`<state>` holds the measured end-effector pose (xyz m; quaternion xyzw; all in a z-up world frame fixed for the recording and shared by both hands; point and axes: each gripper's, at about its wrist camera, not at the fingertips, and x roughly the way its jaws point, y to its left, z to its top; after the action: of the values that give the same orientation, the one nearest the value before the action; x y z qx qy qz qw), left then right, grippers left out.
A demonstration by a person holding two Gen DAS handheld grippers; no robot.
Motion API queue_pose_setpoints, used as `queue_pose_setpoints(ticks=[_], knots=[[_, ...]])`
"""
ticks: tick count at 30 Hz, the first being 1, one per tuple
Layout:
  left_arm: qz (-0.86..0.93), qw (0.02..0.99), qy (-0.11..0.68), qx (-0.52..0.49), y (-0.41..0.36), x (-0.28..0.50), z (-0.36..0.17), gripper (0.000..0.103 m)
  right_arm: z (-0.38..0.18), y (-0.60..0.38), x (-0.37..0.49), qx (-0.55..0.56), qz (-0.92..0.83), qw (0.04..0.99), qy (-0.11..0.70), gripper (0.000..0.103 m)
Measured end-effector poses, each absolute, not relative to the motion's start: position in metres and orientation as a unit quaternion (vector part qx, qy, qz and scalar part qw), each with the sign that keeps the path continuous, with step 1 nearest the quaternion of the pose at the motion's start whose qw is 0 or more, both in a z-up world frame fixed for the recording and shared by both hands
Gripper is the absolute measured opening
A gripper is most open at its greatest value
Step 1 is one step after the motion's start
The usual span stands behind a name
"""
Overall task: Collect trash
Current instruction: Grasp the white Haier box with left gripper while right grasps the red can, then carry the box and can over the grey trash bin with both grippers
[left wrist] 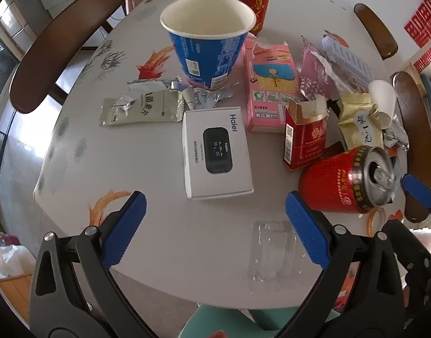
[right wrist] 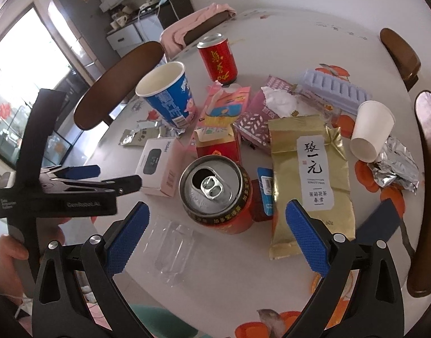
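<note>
The opened red aluminium drink can (right wrist: 215, 194) stands upright on the surface, dead ahead between the right gripper (right wrist: 216, 236) jaws, spread wide and empty; left gripper (left wrist: 215, 225), likewise released, sits farther off.

Legible text: "Haier" on the white box (left wrist: 216, 152); "张一元" on the gold tea pouch (right wrist: 311, 180); "GenRobot.AI" on the left tongs' body (right wrist: 83, 204); other print unreadable.
</note>
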<state>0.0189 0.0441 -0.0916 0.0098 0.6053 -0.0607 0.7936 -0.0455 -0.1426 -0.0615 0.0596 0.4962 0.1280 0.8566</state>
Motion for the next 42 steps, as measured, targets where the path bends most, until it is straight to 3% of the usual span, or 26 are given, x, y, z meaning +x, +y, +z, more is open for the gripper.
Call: queue_pose_setpoints(ticks=[5, 8, 17, 20, 23, 27, 42], knots=[[-0.062, 0.776, 0.627, 0.01, 0.042, 0.033, -0.114, 0.096, -0.073, -0.138, -0.036, 0.047, 0.127, 0.854, 0.503, 0.092], [-0.057, 0.77, 0.635, 0.018, 0.042, 0.04, -0.124, 0.096, -0.084, -0.136, -0.026, 0.048, 0.133, 0.841, 0.522, 0.075], [-0.054, 0.753, 0.655, 0.014, 0.041, 0.057, -0.151, 0.095, -0.096, -0.133, -0.016, 0.056, 0.148, 0.831, 0.533, 0.071], [-0.054, 0.746, 0.663, 0.014, 0.04, 0.06, -0.159, 0.083, -0.095, -0.135, -0.013, 0.064, 0.148, 0.831, 0.533, 0.071], [-0.047, 0.74, 0.67, 0.028, 0.038, 0.062, -0.169, 0.08, -0.095, -0.138, -0.01, 0.07, 0.15, 0.829, 0.535, 0.07], [-0.055, 0.749, 0.66, 0.038, 0.031, 0.06, -0.166, 0.064, -0.091, -0.143, -0.009, 0.079, 0.152, 0.831, 0.529, 0.07], [-0.047, 0.785, 0.617, 0.018, 0.034, 0.04, -0.113, 0.062, -0.06, -0.153, -0.012, 0.098, 0.185, 0.84, 0.5, 0.07]])
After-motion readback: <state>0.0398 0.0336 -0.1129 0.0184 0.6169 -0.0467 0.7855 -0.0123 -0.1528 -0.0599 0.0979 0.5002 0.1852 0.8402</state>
